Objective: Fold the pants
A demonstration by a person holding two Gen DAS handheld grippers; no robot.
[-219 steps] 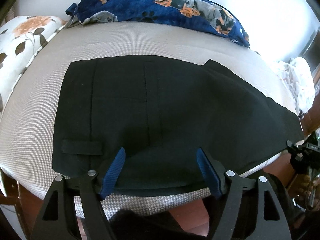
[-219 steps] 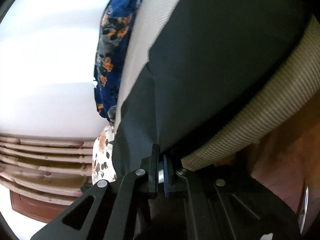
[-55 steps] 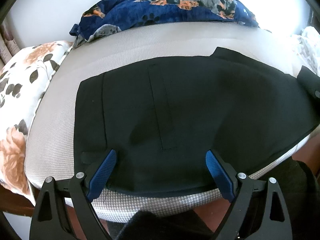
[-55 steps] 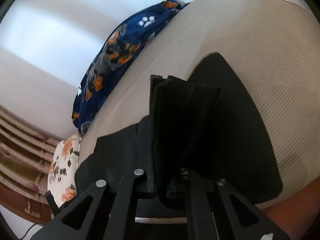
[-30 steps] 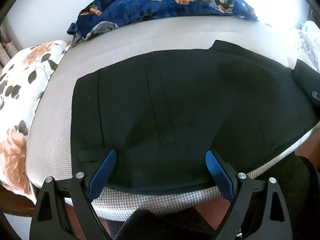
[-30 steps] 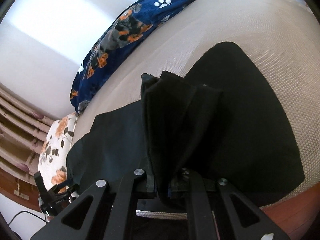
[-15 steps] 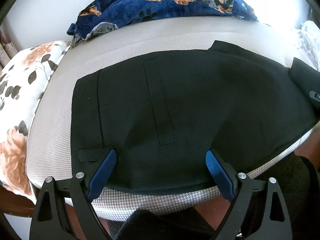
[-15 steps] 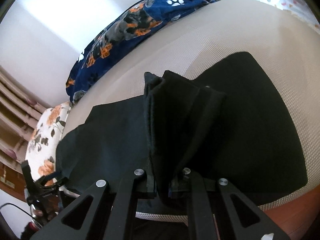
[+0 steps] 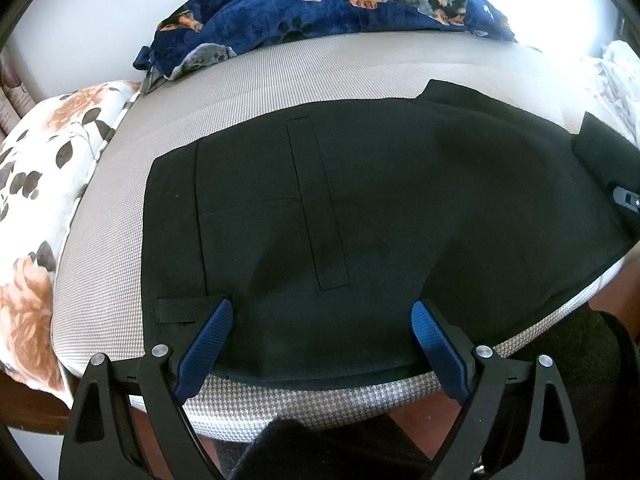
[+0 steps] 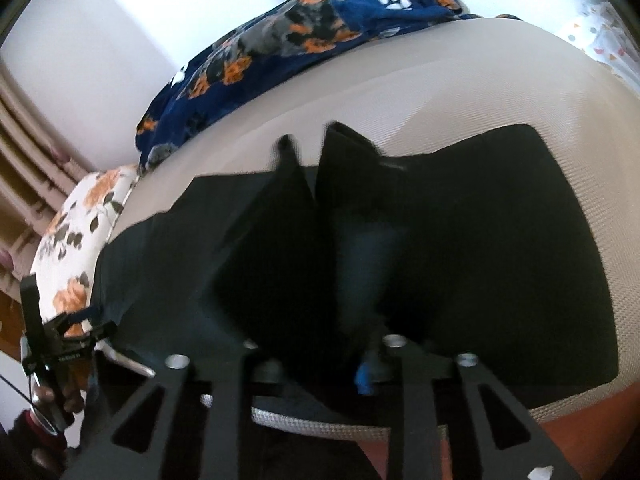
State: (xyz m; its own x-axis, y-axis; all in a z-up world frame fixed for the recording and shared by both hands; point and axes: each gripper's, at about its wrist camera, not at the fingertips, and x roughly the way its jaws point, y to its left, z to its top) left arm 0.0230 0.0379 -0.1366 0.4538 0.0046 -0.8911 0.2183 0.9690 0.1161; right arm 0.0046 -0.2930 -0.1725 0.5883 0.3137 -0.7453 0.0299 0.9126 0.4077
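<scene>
Black pants (image 9: 360,220) lie flat on a beige bed, waist end at the left with a pocket seam and a belt loop. My left gripper (image 9: 320,340) is open, its blue fingers (image 9: 204,340) wide apart over the near hem by the bed edge, holding nothing. In the right wrist view the pants (image 10: 480,240) lie across the bed and a raised fold of leg cloth (image 10: 312,220) stands between the arms of my right gripper (image 10: 320,360), which have spread apart. The cloth is blurred and hides the fingertips.
A navy dog-print blanket (image 9: 340,4) lies along the wall behind the pants. A floral pillow (image 9: 36,184) sits at the left end. White patterned cloth (image 9: 616,80) lies at the far right. The bed's front edge (image 9: 320,404) drops to a reddish floor.
My right gripper has carried the leg end over the pants toward the waist, and its arms have just spread apart from shut. The left gripper has stayed open at the near hem.
</scene>
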